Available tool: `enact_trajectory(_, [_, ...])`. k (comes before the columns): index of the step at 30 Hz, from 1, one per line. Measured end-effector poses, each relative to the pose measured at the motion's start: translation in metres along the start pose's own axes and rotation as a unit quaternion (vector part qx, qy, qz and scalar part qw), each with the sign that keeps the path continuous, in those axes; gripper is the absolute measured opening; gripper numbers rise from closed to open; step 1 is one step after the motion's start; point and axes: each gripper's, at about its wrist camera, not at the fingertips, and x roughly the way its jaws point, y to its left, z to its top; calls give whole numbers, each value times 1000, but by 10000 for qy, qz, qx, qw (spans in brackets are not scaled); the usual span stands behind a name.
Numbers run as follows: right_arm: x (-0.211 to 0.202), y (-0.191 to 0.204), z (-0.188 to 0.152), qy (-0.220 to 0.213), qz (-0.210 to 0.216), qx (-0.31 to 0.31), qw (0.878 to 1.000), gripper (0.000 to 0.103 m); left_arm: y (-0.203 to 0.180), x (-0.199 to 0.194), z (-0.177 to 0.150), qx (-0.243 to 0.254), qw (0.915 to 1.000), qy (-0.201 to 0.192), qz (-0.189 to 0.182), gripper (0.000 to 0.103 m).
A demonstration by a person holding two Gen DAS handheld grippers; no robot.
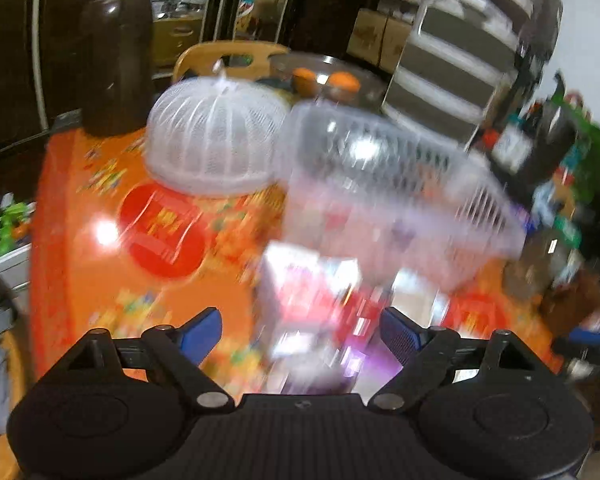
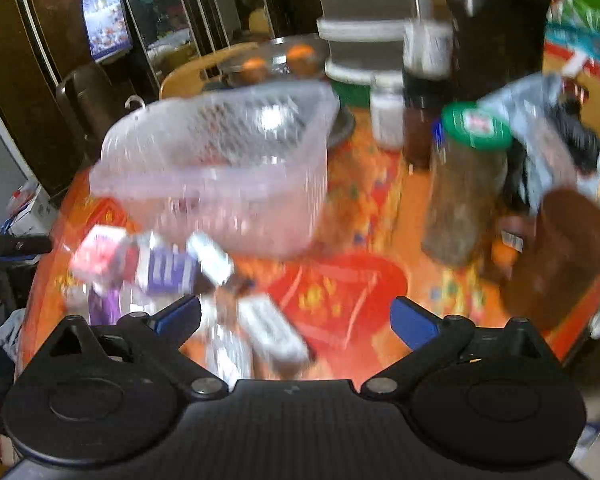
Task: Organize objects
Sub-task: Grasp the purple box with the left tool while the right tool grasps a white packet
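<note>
Both our left gripper (image 1: 300, 330) and right gripper (image 2: 296, 320) gape wide, holding nothing. We should centre the jaws on one small box (image 2: 100, 258) before lifting it into the clear basket (image 2: 220, 168).

— Where does the basket (image 2: 220, 168) sit?
— On the table (image 2: 372, 216), near its middle, with small boxes (image 2: 148, 264) just in front of it toward the left.
— And behind it?
— A bowl of fruit (image 2: 280, 60) and a chair (image 2: 192, 72).
— To its sides?
— A dome cover (image 1: 216, 140) on the left; a jar (image 2: 468, 184) on the right, apart from it.
</note>
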Motion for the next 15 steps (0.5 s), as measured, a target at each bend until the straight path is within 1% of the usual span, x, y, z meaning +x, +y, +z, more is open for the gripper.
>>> enact_trajectory(1, [3,-2,-6,86,9,38,10000,102,1,-1,-12,13,10000,63,25,89])
enact_trajectory(2, [7,-2,-10,166,63,62,9998,99,0,-2,-22,7,9999,117,-24,88])
enact_trajectory(3, [8,0,-14,183,112,55,9998,95,-3,-2,-32,26,9998,171,-131,88])
enact_trajectory(4, [9,1,-17,190,171,25,9997,94,-9,0,-38,100,9995,186,-222,88])
enact_trajectory(5, [11,3,-17,186,213,-33,9996,91,-18,2,-44,244,9992,151,-287,88])
enact_trajectory(6, [11,7,-19,158,242,-117,9995,87,-26,4,-47,357,9988,132,-311,88])
enact_trajectory(7, [14,9,-18,144,245,-191,9994,86,-33,8,-49,444,9984,117,-334,88])
enact_trajectory(9, [21,11,-19,171,224,-297,9992,78,-42,16,-50,538,9977,77,-400,86])
enact_trajectory(10, [27,12,-20,196,198,-306,9991,76,-45,22,-50,570,9975,100,-410,81])
enact_trajectory(11, [32,11,-20,222,179,-297,9992,71,-48,27,-50,579,9974,147,-393,77])
enact_trajectory(15, [48,8,-15,359,178,-390,9984,68,-53,40,-56,662,9970,166,-353,75])
